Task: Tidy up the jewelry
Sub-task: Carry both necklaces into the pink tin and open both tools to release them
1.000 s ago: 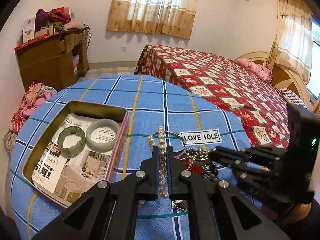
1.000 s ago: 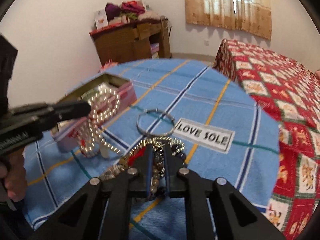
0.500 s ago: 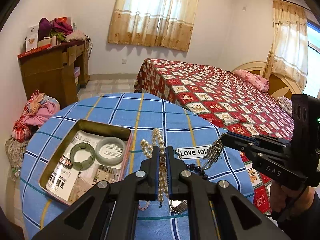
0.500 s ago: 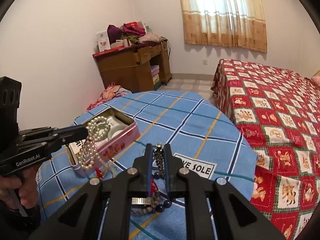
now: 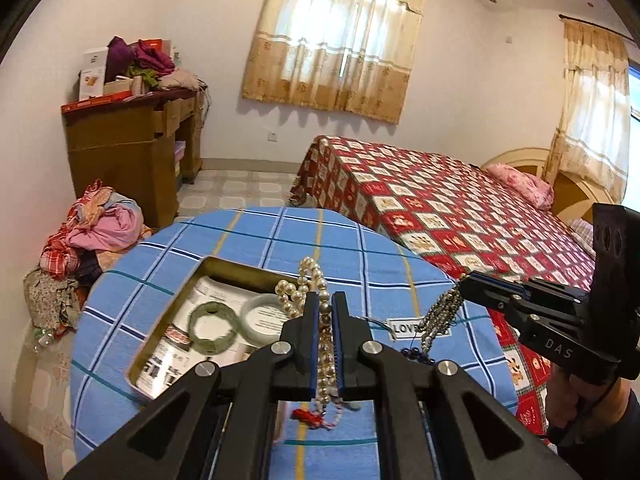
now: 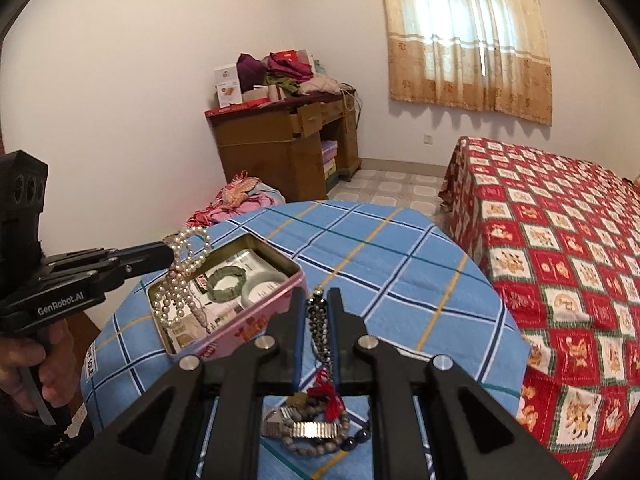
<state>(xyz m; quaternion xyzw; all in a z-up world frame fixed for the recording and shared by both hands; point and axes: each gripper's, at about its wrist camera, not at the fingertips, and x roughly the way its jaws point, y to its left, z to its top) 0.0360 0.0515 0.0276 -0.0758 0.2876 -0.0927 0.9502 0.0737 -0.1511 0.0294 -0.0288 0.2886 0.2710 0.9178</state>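
Both strands lifted, tin next

My left gripper (image 5: 325, 312) has its jaws closed on the pearl necklace (image 6: 182, 280), which dangles over the near-left corner of the open tin (image 6: 256, 320) on the bench (image 6: 400, 280); my right gripper (image 6: 318, 308) pinches a dark beaded chain (image 6: 320, 332) above the watch (image 6: 308, 428) and leftover beads. I'd lower the pearls until they pool inside, beside the green bangle (image 5: 212, 326), before releasing, keeping the chain clear so strands don't tangle.
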